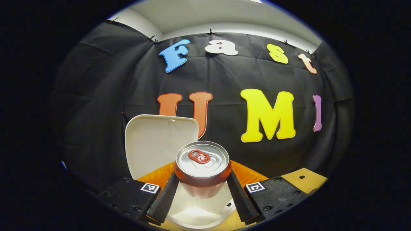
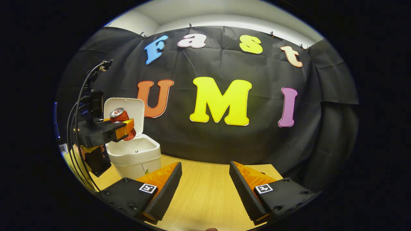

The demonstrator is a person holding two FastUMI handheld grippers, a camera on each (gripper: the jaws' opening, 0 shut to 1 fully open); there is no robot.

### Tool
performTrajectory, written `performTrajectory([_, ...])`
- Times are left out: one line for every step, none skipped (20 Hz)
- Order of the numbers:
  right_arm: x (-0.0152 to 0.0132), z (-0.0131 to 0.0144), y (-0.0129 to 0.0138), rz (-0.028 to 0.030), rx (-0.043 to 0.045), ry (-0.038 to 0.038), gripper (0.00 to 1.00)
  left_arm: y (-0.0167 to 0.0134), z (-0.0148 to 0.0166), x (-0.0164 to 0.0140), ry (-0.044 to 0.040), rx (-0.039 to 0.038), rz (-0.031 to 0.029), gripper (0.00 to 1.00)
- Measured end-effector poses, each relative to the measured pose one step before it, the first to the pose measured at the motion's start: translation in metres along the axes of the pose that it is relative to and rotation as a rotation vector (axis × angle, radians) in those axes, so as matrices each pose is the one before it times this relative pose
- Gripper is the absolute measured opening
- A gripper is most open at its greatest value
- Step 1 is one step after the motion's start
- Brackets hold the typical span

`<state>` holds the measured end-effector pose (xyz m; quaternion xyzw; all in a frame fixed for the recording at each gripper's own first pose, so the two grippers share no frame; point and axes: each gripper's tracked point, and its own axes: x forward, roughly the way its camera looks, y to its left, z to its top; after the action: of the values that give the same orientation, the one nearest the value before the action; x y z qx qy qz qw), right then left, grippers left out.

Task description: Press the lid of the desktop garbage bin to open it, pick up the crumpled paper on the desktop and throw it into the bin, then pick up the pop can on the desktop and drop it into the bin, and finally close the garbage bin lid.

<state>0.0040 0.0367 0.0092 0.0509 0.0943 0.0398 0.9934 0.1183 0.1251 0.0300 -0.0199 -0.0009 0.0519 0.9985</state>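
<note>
**Pop can held over the open bin**

The left gripper is closed on the pop can; its 2 fingers press on the can's 2 sides. In the left gripper view the can is upright, top and red tab facing the camera, directly above the white opening of the garbage bin. The lid stands raised behind the can.

The right gripper is wide open and holds nothing, low over the wooden table. In the right gripper view the left gripper holds the can above the bin, tilted, well apart to the left.
</note>
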Motion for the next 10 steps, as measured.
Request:
performTrajectory([-0.00092, -0.00045, -0.00153, -0.0018, 0.00205, 0.00001, 0.94, 0.00149, -0.00167, 0.0018, 0.00655, -0.00146, 0.00722, 0.84])
performTrajectory([0.00064, 0.00005, -0.00065, -0.00227, 0.00222, 0.00145, 0.94, 0.00124, -0.00179, -0.00042, 0.00738, 0.0001, 0.00378, 0.85])
performTrajectory([-0.00035, -0.00103, -0.00238, -0.00196, 0.00169, -0.00002, 0.95, 0.00147, -0.00042, 0.00002, 0.00213, -0.00167, 0.00535, 0.87])
performTrajectory([-0.00068, 0.00019, -0.00093, -0.00183, 0.0014, 0.0006, 0.94, -0.00001, 0.00048, 0.0005, 0.00353, -0.00049, -0.00116, 0.9])
performTrajectory([-0.00065, -0.00055, -0.00101, -0.00169, 0.00283, 0.00107, 0.94, -0.00039, 0.00232, -0.00118, -0.00085, -0.00347, -0.00214, 0.94])
performTrajectory([-0.00069, -0.00028, -0.00101, 0.00042, 0.0029, 0.00003, 0.94, -0.00037, 0.0022, -0.00055, -0.00236, -0.00102, -0.00306, 0.95])
performTrajectory([0.00572, -0.00508, -0.00009, 0.00078, 0.00273, 0.00063, 0.94, -0.0008, 0.00269, -0.00099, -0.00553, -0.00039, -0.00435, 0.95])
performTrajectory([-0.00048, 0.00025, -0.00065, 0.00137, 0.00119, -0.0022, 0.94, -0.0009, 0.00173, -0.00019, 0.00045, -0.00115, -0.00595, 0.95])
performTrajectory([0.00023, 0.00019, -0.00079, 0.00082, 0.00045, -0.00194, 0.94, -0.00073, 0.00253, -0.001, 0.00389, -0.00428, -0.00263, 0.95])
performTrajectory([-0.00001, 0.00082, -0.00009, 0.00292, 0.00161, -0.00193, 0.94, -0.00019, 0.00229, -0.00079, 0.00492, -0.00494, -0.00032, 0.95])
